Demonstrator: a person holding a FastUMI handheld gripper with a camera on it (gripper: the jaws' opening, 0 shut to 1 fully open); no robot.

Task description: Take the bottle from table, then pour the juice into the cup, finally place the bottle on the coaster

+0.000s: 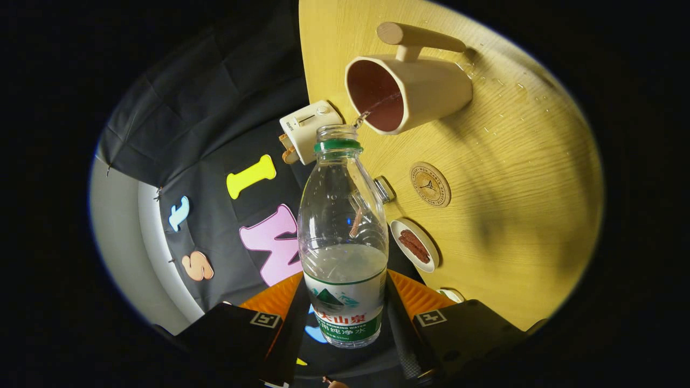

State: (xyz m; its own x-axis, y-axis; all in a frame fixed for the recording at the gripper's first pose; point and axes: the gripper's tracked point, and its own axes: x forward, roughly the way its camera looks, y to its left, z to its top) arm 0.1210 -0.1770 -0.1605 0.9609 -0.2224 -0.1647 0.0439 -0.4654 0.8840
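While the gripper (pixel 343 318) clamps its 2 fingers (pixel 291 323) on the lower body of the bottle (pixel 343 237), the uncapped neck tilts toward the cup (pixel 407 91) on the wooden table (pixel 528 178), and a thin stream runs from the mouth into the cup. On the bottle's green-and-white label, "DRINKING WATER" can be read under red Chinese characters. Beside the bottle lies the round coaster (pixel 429 184), its ring of lettering too small to read. Near it sits a small dish (pixel 414 245), and a white box (pixel 308 129) stands at the table's edge.
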